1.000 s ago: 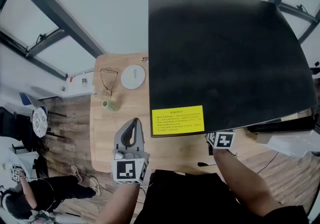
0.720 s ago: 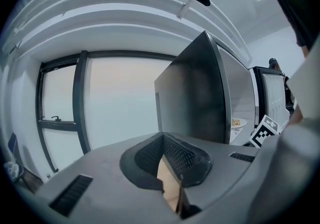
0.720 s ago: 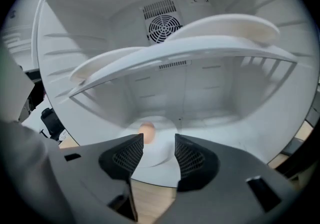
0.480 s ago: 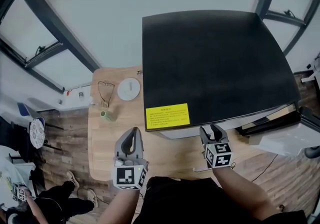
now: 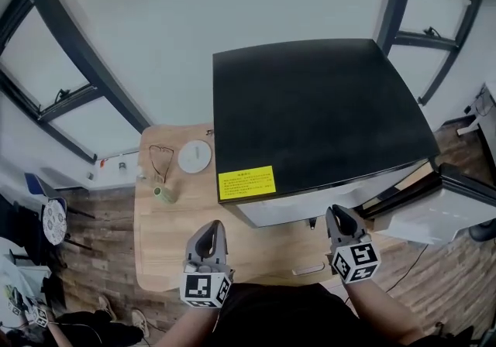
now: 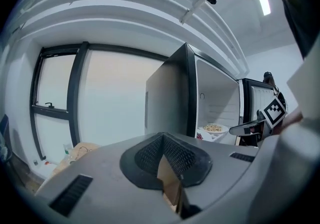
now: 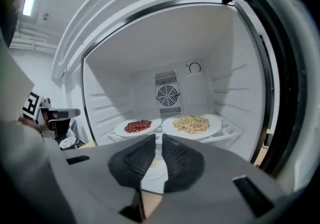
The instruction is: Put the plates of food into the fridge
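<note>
The fridge (image 5: 318,117) stands open in front of me, its black top filling the middle of the head view. On its shelf, in the right gripper view, sit a plate of red food (image 7: 138,127) and a plate of pale yellow food (image 7: 192,124). My right gripper (image 7: 155,140) hangs before the opening; its jaws have just been closing to a narrow gap with nothing between them. In the head view the right gripper (image 5: 342,216) is clear of the fridge front. My left gripper (image 5: 209,229) is shut and empty over the wooden table (image 5: 159,252).
The fridge door (image 5: 442,210) swings out to the right. At the table's far end lie a white plate (image 5: 194,156), a pair of glasses (image 5: 160,159) and a small green roll (image 5: 163,193). Windows stand behind. A person sits at lower left.
The right gripper came out from under the fridge's top edge, back toward me and up, and its jaws narrowed. The left gripper shifted a little toward me.
</note>
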Action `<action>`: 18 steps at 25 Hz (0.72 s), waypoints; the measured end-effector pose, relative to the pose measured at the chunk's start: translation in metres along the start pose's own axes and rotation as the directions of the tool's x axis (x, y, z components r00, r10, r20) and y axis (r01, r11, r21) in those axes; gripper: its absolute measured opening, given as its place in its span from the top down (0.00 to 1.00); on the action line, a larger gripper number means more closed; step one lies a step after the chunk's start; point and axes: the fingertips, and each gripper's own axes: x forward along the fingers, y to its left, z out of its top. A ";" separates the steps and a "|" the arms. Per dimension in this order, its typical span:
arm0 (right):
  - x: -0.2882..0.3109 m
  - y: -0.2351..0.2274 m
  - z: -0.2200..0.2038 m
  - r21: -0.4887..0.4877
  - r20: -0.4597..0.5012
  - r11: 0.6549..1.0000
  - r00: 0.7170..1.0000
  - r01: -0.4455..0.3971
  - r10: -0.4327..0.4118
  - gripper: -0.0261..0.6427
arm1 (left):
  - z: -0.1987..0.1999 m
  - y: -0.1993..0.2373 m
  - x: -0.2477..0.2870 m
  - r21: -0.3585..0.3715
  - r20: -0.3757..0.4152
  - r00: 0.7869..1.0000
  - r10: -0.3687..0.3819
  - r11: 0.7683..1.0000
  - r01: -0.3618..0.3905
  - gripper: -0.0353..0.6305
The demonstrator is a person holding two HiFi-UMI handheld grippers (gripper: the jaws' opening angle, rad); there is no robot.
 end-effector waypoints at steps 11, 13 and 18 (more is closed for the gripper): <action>-0.001 -0.011 0.020 -0.022 0.034 1.000 0.999 0.003 -0.002 0.93 | -0.008 -0.008 0.005 0.014 -0.012 1.000 -0.013 1.000 0.013 0.94; 0.002 -0.009 0.021 -0.027 0.034 1.000 0.999 -0.003 0.004 0.93 | -0.008 -0.010 0.006 0.017 -0.011 1.000 -0.015 1.000 0.015 0.94; 0.007 -0.007 0.024 -0.038 0.032 0.999 0.999 -0.012 0.013 0.93 | -0.005 -0.011 0.004 0.024 -0.006 1.000 -0.015 1.000 0.015 0.94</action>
